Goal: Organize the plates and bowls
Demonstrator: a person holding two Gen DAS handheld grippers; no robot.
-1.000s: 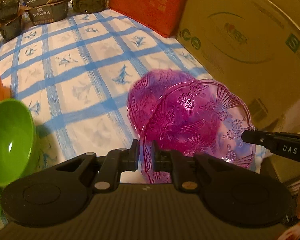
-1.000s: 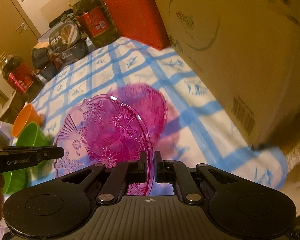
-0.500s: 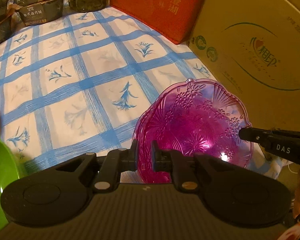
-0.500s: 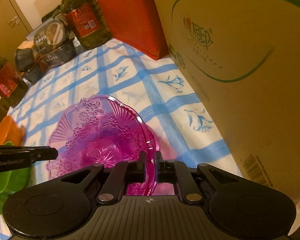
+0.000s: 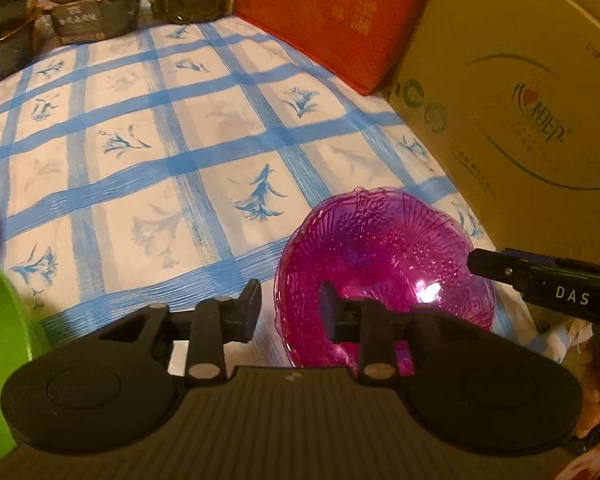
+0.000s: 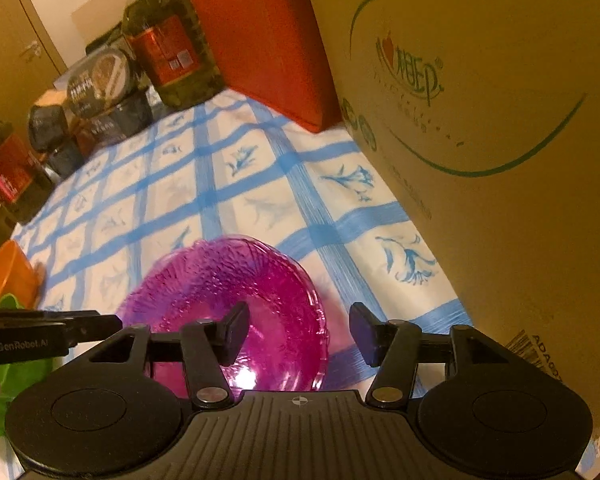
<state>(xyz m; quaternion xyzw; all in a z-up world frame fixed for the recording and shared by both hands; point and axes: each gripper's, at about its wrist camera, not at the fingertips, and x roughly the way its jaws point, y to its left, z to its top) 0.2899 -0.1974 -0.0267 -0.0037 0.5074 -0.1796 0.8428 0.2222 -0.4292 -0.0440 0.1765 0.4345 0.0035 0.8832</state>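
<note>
The purple plate (image 5: 384, 264) lies on the checked blue-and-white cloth (image 5: 180, 160) near the bench's front corner, close beside the big cardboard box (image 5: 520, 120). It looks like it may sit nested on a second purple plate, but the blur and glare make that hard to confirm.

The left gripper (image 5: 290, 308) straddles the plate's near-left rim. Its fingers are spreading and no longer pinch the rim: one sits outside the plate and one inside. The right gripper (image 6: 298, 330) does the same at the opposite rim, its fingers opening wider, with the rim between them and untouched.

The step in hand appears to be the release. To do it well, let both pairs of fingers open fully before either hand moves. Then draw each gripper straight back and up along its own line, so no finger catches the scalloped edge and drags the plate off centre. The green bowl (image 5: 0, 344) and orange bowl (image 6: 8, 276) wait at the left.
</note>
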